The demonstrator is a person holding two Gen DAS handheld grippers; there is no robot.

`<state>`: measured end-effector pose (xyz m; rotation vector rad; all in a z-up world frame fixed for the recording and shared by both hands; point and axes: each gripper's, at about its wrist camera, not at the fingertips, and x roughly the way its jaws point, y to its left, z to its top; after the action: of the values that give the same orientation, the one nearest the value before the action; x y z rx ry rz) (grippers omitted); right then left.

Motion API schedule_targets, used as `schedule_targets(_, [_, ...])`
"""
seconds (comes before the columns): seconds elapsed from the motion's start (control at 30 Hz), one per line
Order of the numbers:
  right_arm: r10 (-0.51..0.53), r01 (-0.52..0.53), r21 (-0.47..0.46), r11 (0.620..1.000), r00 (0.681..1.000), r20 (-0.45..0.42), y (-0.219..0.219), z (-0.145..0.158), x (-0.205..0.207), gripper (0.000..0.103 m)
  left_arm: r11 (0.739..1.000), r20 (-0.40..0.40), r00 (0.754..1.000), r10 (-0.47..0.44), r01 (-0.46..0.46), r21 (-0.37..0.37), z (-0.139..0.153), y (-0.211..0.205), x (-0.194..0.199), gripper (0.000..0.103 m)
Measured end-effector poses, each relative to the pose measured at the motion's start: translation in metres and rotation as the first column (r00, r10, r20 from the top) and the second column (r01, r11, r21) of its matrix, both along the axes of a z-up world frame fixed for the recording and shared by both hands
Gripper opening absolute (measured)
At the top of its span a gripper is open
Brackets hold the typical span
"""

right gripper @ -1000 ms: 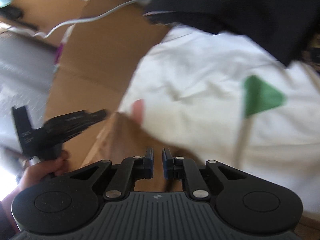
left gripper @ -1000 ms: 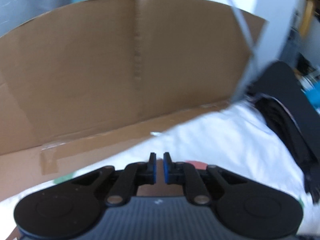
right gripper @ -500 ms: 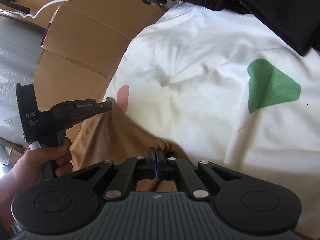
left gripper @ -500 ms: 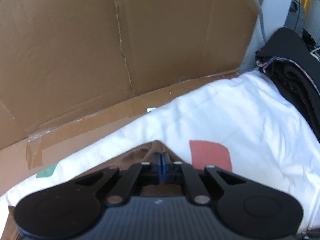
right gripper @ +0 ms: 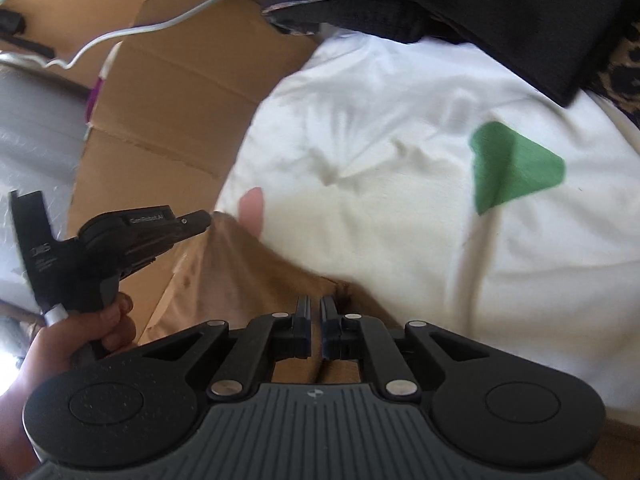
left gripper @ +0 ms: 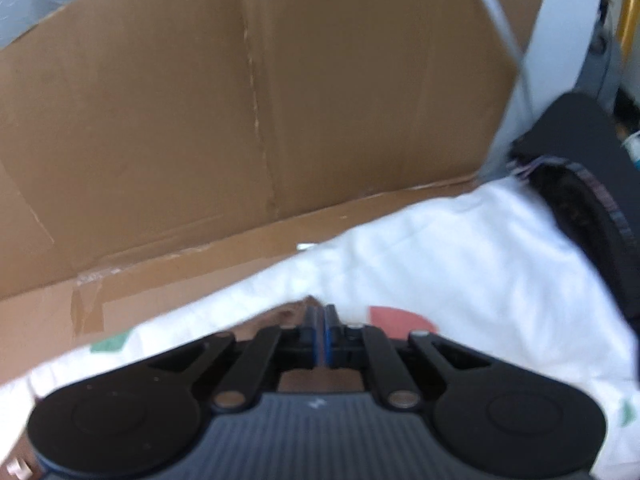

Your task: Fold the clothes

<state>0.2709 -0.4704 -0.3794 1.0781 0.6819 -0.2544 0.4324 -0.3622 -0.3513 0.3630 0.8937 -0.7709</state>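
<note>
A brown garment [right gripper: 240,272] lies over a white sheet [right gripper: 380,220] printed with coloured shapes. My right gripper [right gripper: 316,304] is shut on the garment's edge, with the cloth pinched between its fingers. My left gripper [left gripper: 320,312] is also shut, pads together on a raised corner of the brown garment [left gripper: 280,314]. In the right wrist view the left gripper [right gripper: 200,218] sits to the left in a person's hand [right gripper: 60,344], its tips on the garment's far corner. The cloth stretches between the two grips.
A cardboard panel [left gripper: 280,100] stands behind and to the left of the sheet. Dark folded clothes [right gripper: 480,8] are piled at the sheet's far side. A white cable [right gripper: 160,26] runs over the cardboard [right gripper: 160,92]. A green shape [right gripper: 512,168] marks the sheet.
Both grippers stood slightly open a second ago and have closed on the brown garment's edge. The left gripper has shifted a little with its corner of cloth.
</note>
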Motion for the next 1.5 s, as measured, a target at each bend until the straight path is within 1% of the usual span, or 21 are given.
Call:
schedule_targets(0.17, [0.013,-0.013,0.008,1.000,1.000,0.001,-0.006,-0.004,0.007,0.004,0.996,-0.047,0.996,-0.081,0.079,-0.047,0.007,0.009,-0.040,0.003])
schedule_targets(0.27, [0.041,-0.041,-0.001,0.999,0.999,-0.009,-0.008,-0.006,0.013,0.004,0.990,-0.065,0.988,-0.138,0.138,-0.011,0.002,0.008,-0.060,0.003])
schedule_targets(0.37, [0.048,-0.048,-0.005,0.999,0.999,-0.024,-0.010,-0.010,0.017,0.006,0.984,-0.110,0.979,-0.173,0.176,0.014,-0.010,0.009,-0.072,0.003])
schedule_targets(0.43, [0.047,-0.047,-0.001,0.999,0.998,-0.029,-0.010,-0.013,0.016,0.005,0.979,-0.117,0.974,-0.192,0.199,0.044,-0.021,0.009,-0.077,0.003])
schedule_targets(0.5, [0.048,-0.049,-0.005,0.999,0.998,-0.027,-0.009,-0.013,0.015,0.005,0.978,-0.095,0.976,-0.195,0.201,0.054,-0.026,0.010,-0.079,0.005])
schedule_targets(0.63, [0.041,-0.041,0.001,0.999,0.999,-0.025,-0.009,-0.015,0.012,0.004,0.988,-0.080,0.985,-0.150,0.152,0.018,-0.026,0.012,-0.073,0.005])
schedule_targets(0.8, [0.037,-0.037,0.000,0.999,0.999,-0.033,-0.007,-0.014,0.011,0.005,0.994,-0.039,0.993,-0.112,0.113,0.010,-0.026,0.011,-0.062,0.006])
schedule_targets(0.83, [0.044,-0.044,-0.005,0.999,0.998,-0.035,-0.007,-0.013,0.012,0.005,0.995,-0.037,0.995,-0.093,0.093,0.017,-0.024,0.010,-0.058,0.008])
schedule_targets(0.9, [0.065,-0.066,-0.017,0.998,0.997,-0.037,-0.005,-0.011,0.013,0.007,0.998,-0.020,0.998,-0.054,0.054,0.027,-0.018,0.013,-0.051,0.021])
schedule_targets(0.93, [0.071,-0.071,-0.018,0.997,0.997,-0.036,-0.005,-0.010,0.014,0.008,0.999,-0.010,0.999,-0.036,0.036,0.030,-0.013,0.016,-0.048,0.033])
schedule_targets(0.97, [0.074,-0.074,-0.018,0.997,0.997,-0.035,-0.005,-0.009,0.014,0.008,0.999,-0.001,1.000,-0.023,0.023,0.027,-0.009,0.019,-0.047,0.039])
schedule_targets(1.03, [0.078,-0.079,-0.018,0.997,0.996,-0.030,-0.003,-0.004,0.013,0.007,1.000,0.010,1.000,-0.013,0.013,0.006,0.001,0.031,-0.047,0.040])
schedule_targets(1.07, [0.081,-0.082,-0.022,0.996,0.996,-0.026,-0.002,-0.001,0.012,0.012,1.000,0.011,1.000,-0.005,0.005,-0.006,0.007,0.039,-0.049,0.040])
schedule_targets(1.1, [0.087,-0.088,-0.029,0.996,0.996,-0.020,0.000,0.003,0.010,0.024,1.000,0.012,1.000,0.003,-0.003,-0.018,0.012,0.047,-0.052,0.041])
schedule_targets(1.17, [0.103,-0.103,-0.049,0.993,0.995,-0.005,0.004,0.013,0.007,0.037,0.999,0.018,0.999,0.031,-0.031,-0.041,0.022,0.067,-0.060,0.047])
schedule_targets(1.3, [0.137,-0.137,-0.066,0.988,0.991,-0.004,0.014,0.029,-0.003,0.038,0.992,0.024,0.995,0.102,-0.100,-0.082,0.040,0.113,-0.090,0.050])
schedule_targets(1.37, [0.159,-0.160,-0.081,0.984,0.987,-0.018,0.020,0.039,-0.007,0.038,0.989,0.026,0.992,0.126,-0.123,-0.087,0.048,0.133,-0.109,0.052])
schedule_targets(1.4, [0.171,-0.172,-0.091,0.981,0.985,-0.025,0.023,0.044,-0.010,0.038,0.986,0.022,0.990,0.141,-0.139,-0.088,0.052,0.143,-0.118,0.053])
schedule_targets(1.43, [0.184,-0.186,-0.097,0.978,0.982,-0.027,0.026,0.051,-0.012,0.038,0.984,0.018,0.988,0.156,-0.154,-0.089,0.056,0.153,-0.127,0.058])
schedule_targets(1.47, [0.194,-0.196,-0.100,0.975,0.981,-0.026,0.029,0.058,-0.015,0.040,0.982,0.012,0.985,0.170,-0.168,-0.089,0.060,0.163,-0.135,0.062])
schedule_targets(1.5, [0.204,-0.206,-0.103,0.973,0.979,-0.025,0.031,0.065,-0.018,0.047,0.981,0.004,0.984,0.178,-0.177,-0.083,0.065,0.171,-0.143,0.065])
